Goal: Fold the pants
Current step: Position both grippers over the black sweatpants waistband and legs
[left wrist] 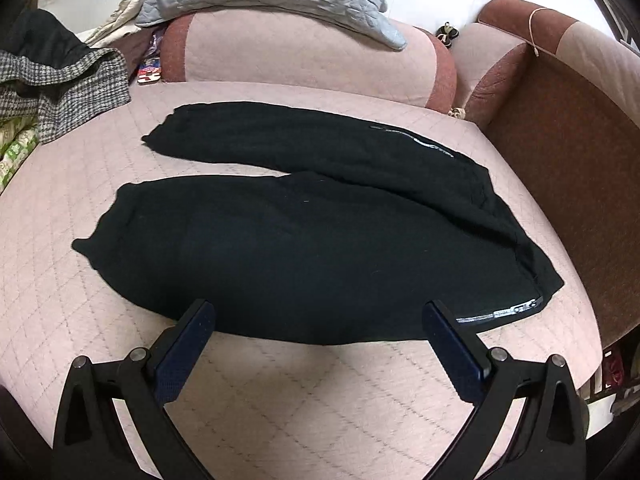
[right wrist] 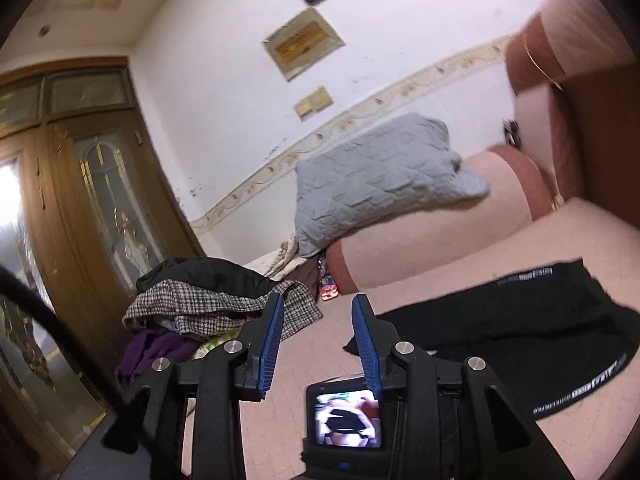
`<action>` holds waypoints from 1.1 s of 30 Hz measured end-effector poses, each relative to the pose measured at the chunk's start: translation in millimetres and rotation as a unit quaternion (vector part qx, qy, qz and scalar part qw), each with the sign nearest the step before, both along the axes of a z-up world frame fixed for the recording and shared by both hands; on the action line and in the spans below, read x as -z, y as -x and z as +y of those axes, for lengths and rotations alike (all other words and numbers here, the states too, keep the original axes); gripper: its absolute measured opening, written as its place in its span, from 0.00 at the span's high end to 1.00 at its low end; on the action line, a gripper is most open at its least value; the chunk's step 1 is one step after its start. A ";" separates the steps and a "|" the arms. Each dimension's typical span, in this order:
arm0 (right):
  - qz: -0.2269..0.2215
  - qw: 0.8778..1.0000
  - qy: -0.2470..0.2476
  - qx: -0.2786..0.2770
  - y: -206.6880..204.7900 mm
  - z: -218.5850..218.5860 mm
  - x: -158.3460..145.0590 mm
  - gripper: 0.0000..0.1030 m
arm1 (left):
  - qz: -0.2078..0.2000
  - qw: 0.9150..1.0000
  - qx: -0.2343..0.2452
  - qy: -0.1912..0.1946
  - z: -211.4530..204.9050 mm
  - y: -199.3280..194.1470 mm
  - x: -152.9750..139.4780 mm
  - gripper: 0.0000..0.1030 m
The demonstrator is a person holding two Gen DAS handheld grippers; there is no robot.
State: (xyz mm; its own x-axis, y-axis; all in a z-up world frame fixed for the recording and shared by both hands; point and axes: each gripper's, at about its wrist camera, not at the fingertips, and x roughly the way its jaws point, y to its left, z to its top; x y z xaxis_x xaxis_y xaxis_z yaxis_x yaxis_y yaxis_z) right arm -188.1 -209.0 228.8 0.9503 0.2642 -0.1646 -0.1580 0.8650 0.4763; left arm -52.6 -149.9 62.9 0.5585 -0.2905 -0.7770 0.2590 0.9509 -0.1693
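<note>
On the pink quilted sofa seat [left wrist: 280,392] the black pants [left wrist: 304,256] lie spread flat, not yet folded. The two legs run to the left and are apart from each other, with a strip of the seat showing between them; they join at the waist on the right side, where a band with light lettering is at the edge. The cloth looks smooth, with only small wrinkles near the waist.

The left gripper [left wrist: 320,316] hovers just in front of the near leg. Its jaws are spread wide and hold nothing; the tips are over the near edge of the cloth, but I cannot tell if they touch it. The right gripper [right wrist: 318,312] is released too, its jaws partly apart and empty. It points away from the pants, toward a pile of clothes [right wrist: 216,304] at the far-left end of the seat. The pants are at its right side, near but not between the fingers.

In my judgement the task is at its start: the pants are laid out, and all folds are left to do. A likely first fold is to bring one leg over the other, then to fold along the length.
</note>
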 end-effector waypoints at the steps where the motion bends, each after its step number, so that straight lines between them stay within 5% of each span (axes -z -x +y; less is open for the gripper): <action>1: 0.008 1.000 0.004 0.011 -1.0 -5.3 0.6 0.53 | -0.003 1.000 -0.004 -0.004 4.2 -0.3 0.7 0.00; 4: 0.040 0.994 0.068 0.069 -7.4 -20.1 7.0 0.36 | -0.024 0.999 -0.019 -0.017 20.9 -0.1 1.5 0.00; 7: 0.086 0.981 0.127 0.120 -15.1 -38.5 25.8 0.30 | -0.058 0.997 -0.037 -0.026 38.9 2.4 -0.4 0.00; 13: 0.193 0.952 0.160 0.177 -37.5 -73.9 78.2 0.29 | -0.084 0.996 -0.024 0.004 60.6 2.5 -2.8 0.00; 18: 0.222 0.945 0.170 0.169 -51.3 -80.6 104.4 0.29 | -0.056 0.997 -0.038 -0.027 65.9 -7.7 -1.3 0.00; 22: 0.231 0.943 0.182 0.156 -57.6 -80.6 113.2 0.29 | -0.070 0.996 -0.039 -0.044 67.9 -6.1 -0.6 0.00; 33: 0.255 0.937 0.189 0.147 -68.3 -78.7 127.5 0.29 | -0.037 0.998 -0.038 -0.029 74.2 -15.7 11.4 0.00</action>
State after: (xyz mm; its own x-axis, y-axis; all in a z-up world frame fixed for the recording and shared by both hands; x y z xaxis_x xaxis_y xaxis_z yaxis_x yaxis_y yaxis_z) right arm -119.7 -287.7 101.4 0.7449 -0.1661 -0.6462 0.2793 0.9572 0.0760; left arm -36.9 -75.7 51.5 0.6328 -0.2017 -0.7475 0.1962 0.9757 -0.0972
